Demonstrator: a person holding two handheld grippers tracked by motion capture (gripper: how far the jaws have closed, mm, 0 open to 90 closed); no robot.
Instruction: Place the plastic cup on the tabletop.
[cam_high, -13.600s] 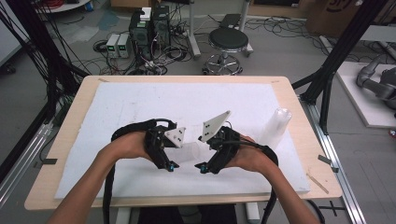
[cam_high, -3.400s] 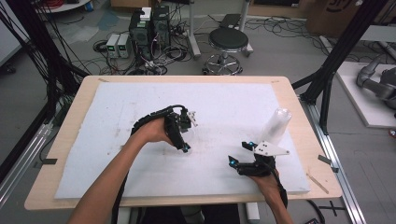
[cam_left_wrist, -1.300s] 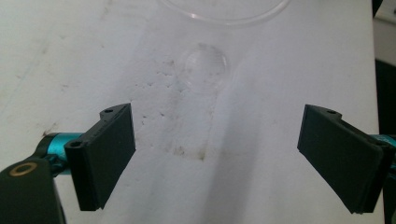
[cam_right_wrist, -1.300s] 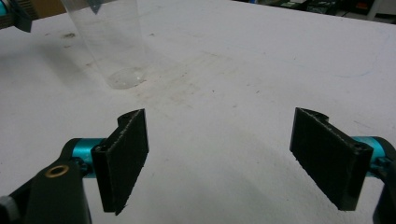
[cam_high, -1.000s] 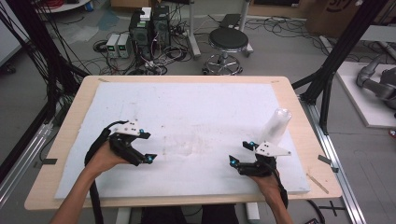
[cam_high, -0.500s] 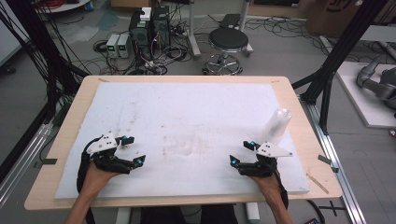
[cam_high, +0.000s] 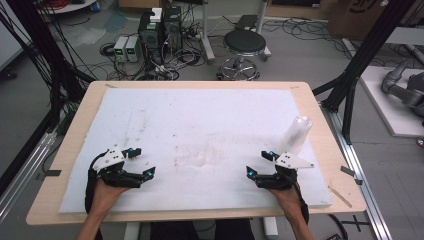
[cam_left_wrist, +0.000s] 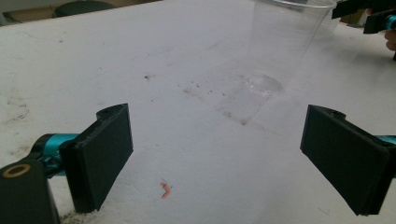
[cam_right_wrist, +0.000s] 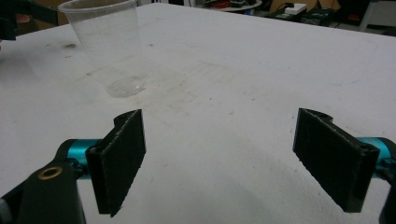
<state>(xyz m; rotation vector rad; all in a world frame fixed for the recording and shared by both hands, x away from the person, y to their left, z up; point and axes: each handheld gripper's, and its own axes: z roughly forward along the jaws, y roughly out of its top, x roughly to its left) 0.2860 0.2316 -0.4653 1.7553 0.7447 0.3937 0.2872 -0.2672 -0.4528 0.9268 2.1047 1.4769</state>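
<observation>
Evidently very light and thin-walled, the clear, tapered plastic cup (cam_left_wrist: 286, 44) is stood upright, mouth up, near the middle of the white foam pad (cam_high: 215, 112) on the wooden bench (cam_high: 322, 130). It would likely be dented by a hard squeeze, tipped by a nudge, and is best taken gently across the wall, just below the stiffer rim. To either side, well apart from it, the left tongs (cam_high: 144, 161) and right tongs (cam_high: 257, 163) are held low, their jaws having just been opening wide, with nothing between them.
</observation>
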